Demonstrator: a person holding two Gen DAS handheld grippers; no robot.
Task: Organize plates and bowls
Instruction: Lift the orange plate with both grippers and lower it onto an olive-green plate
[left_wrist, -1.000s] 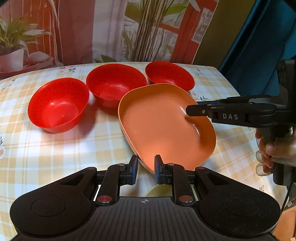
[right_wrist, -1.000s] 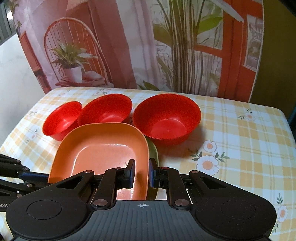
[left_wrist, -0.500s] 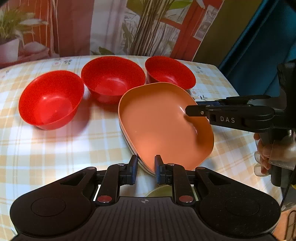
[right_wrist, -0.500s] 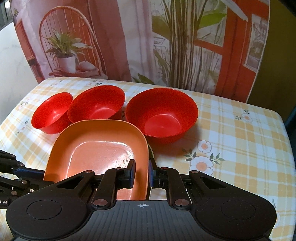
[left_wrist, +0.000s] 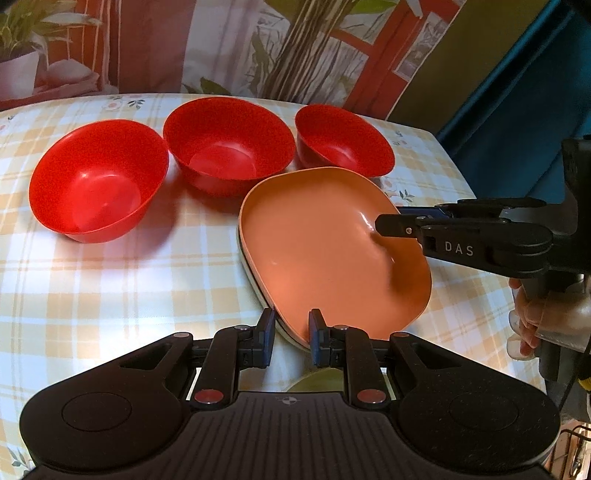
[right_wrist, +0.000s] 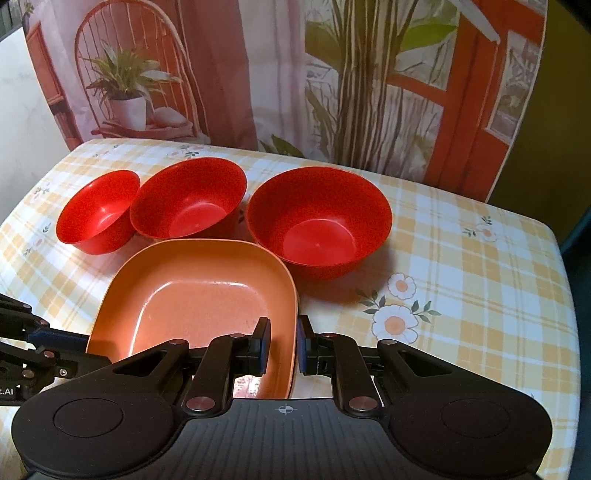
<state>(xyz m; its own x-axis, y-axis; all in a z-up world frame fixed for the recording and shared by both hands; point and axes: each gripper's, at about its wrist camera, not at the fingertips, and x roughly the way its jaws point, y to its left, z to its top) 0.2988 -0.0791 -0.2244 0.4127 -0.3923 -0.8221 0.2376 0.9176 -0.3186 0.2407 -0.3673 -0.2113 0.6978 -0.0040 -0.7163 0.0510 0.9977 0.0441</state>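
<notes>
An orange square plate (left_wrist: 332, 247) lies on a pale plate whose edge (left_wrist: 255, 288) shows beneath it; it also shows in the right wrist view (right_wrist: 192, 299). My left gripper (left_wrist: 291, 334) is shut on its near rim. My right gripper (right_wrist: 282, 341) is shut on its right rim and shows from the side in the left wrist view (left_wrist: 391, 223). Three red bowls stand in a row behind: one at left (left_wrist: 98, 181), one in the middle (left_wrist: 229, 146), one at right (left_wrist: 343, 140). In the right wrist view they are a small bowl (right_wrist: 98, 212), a middle bowl (right_wrist: 188, 203) and a large bowl (right_wrist: 319, 219).
The table carries a yellow checked cloth with flowers (right_wrist: 461, 280). A printed curtain (right_wrist: 332, 74) hangs behind the far edge. The table's right edge (left_wrist: 461, 177) drops to a dark blue area. A greenish plate edge (left_wrist: 314, 382) shows under my left gripper.
The orange plate has come down and now lies flatter on the pale plate. Both grippers keep their hold on its rim. The bowls have not moved.
</notes>
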